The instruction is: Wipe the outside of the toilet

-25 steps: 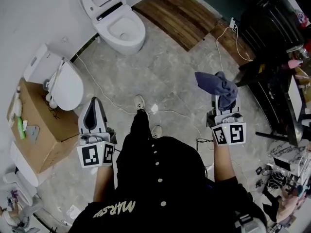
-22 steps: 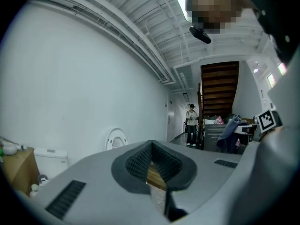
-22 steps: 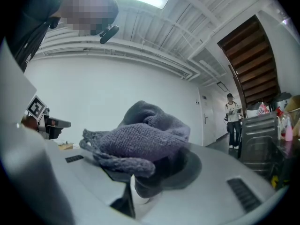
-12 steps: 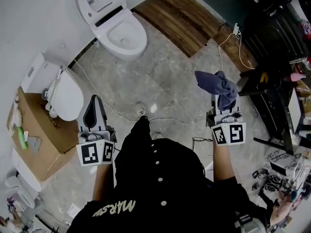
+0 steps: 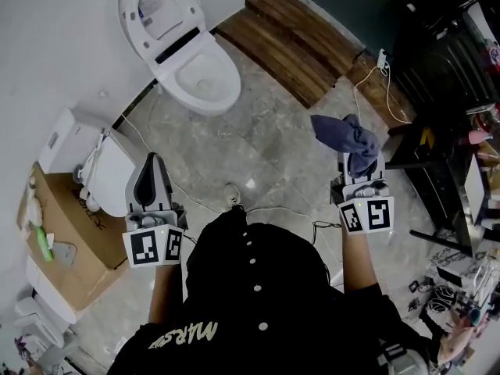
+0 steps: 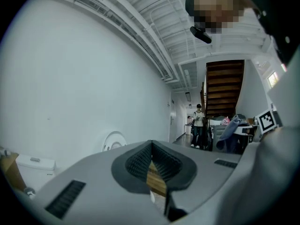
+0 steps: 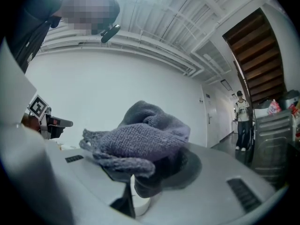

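The right tool [image 5: 354, 161] is closed on a grey-blue knitted cloth [image 5: 347, 134]. The cloth is bunched over the tips and hangs past them, as is shown plainly in the right gripper view, where the right tool [image 7: 151, 171] is largely covered by the cloth [image 7: 140, 142]. The left tool [image 5: 150, 165] is held with its jaws brought together and nothing between them. In the left gripper view only a sliver of the background is seen through the narrow gap behind the pads of the left tool [image 6: 151, 159].

No wiping is under way yet, and this is judged to be the approach step. Both tools are carried at about waist height, well apart from the toilet [image 5: 181, 53] and short of it, with open marble floor [image 5: 266, 143] lying between. The toilet stands against the white wall with its lid raised and its bowl open. It lies ahead of the tools, nearer the left tool's side than the right one's. A dark wooden platform [image 5: 293, 41] is seen just to the right of the toilet. A cardboard box [image 5: 70, 229] carrying a loose white seat unit is set near the wall on the toilet's left, closer to the person.

The next move is judged to call for the gap to be closed and the right tool lowered. The cloth would then be laid flat against the outer shell of the bowl rather than its inside. The pinch should be kept firm so that the cloth is not dragged out on contact.
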A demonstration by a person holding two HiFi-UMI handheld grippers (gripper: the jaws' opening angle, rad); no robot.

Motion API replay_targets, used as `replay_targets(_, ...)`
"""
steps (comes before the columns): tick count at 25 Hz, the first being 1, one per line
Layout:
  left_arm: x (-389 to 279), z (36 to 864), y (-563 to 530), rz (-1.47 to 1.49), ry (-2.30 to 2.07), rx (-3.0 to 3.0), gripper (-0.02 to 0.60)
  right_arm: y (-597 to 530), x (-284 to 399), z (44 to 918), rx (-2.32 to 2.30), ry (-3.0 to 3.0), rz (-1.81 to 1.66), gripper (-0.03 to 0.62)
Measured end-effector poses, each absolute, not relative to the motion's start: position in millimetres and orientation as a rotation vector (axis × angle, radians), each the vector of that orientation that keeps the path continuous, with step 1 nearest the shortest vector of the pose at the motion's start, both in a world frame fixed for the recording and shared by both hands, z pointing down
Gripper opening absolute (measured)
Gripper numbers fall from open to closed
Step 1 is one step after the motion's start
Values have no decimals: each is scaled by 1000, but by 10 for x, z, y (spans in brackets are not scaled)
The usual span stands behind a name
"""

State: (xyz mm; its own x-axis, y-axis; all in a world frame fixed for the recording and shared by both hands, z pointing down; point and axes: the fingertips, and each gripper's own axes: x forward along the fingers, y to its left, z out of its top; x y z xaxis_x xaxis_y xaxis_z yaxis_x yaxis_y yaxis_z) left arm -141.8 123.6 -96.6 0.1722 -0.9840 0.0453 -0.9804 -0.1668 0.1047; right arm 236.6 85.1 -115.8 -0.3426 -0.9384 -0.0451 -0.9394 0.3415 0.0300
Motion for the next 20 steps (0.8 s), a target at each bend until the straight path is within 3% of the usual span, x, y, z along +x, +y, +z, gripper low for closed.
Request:
replay_targets(12, -1859, -830, 799, -8, -1974, 2245, 11, 141, 1751, -1120, -1683, 2691, 71, 120)
replay_targets(20, -1731, -825, 761, 2, -2057, 2168, 11, -176, 1760, -1068, -1574, 2747, 67, 120)
